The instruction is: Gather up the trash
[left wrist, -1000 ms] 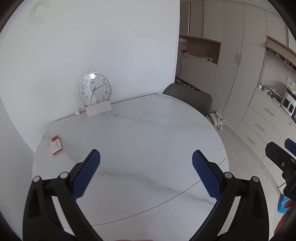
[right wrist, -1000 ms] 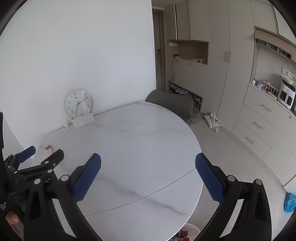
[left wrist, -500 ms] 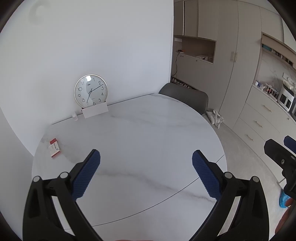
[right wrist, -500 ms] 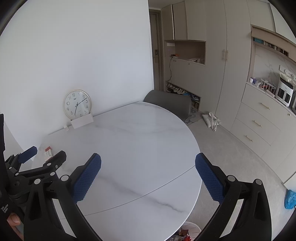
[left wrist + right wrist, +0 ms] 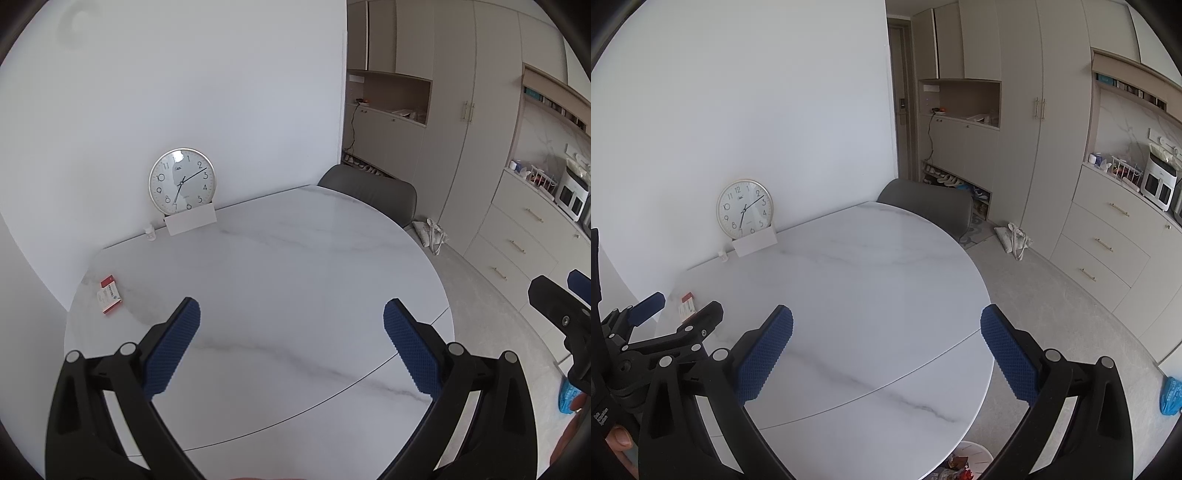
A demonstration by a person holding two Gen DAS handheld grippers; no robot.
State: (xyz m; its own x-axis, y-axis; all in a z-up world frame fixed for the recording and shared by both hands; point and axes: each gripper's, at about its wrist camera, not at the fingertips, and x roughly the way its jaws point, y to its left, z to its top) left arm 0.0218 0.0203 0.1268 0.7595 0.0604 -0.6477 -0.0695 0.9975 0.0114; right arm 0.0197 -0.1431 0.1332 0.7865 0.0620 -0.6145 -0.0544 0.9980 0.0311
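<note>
Since a second ago both views have pulled back slightly and nothing is picked up: my left gripper [image 5: 291, 343] and right gripper [image 5: 886, 347] both hang wide and empty over the table [image 5: 314, 258]; the red box [image 5: 109, 294], likely the trash, lies near its left edge, so I'd say collecting hasn't started

A round white marble-patterned desk [image 5: 280, 280] stands against a plain white wall. At its far edge a round silver-rimmed wall clock [image 5: 181, 181] leans on the wall, with a small white card [image 5: 190, 223] propped in front of it and a tiny white bottle [image 5: 149, 233] just beside (label unreadable). A grey upholstered chair [image 5: 373, 192] sits behind the desk. Beige cabinets with brass handles [image 5: 1108, 243] line the right side, and a white cloth bag [image 5: 1014, 236] lies on the floor.
</note>
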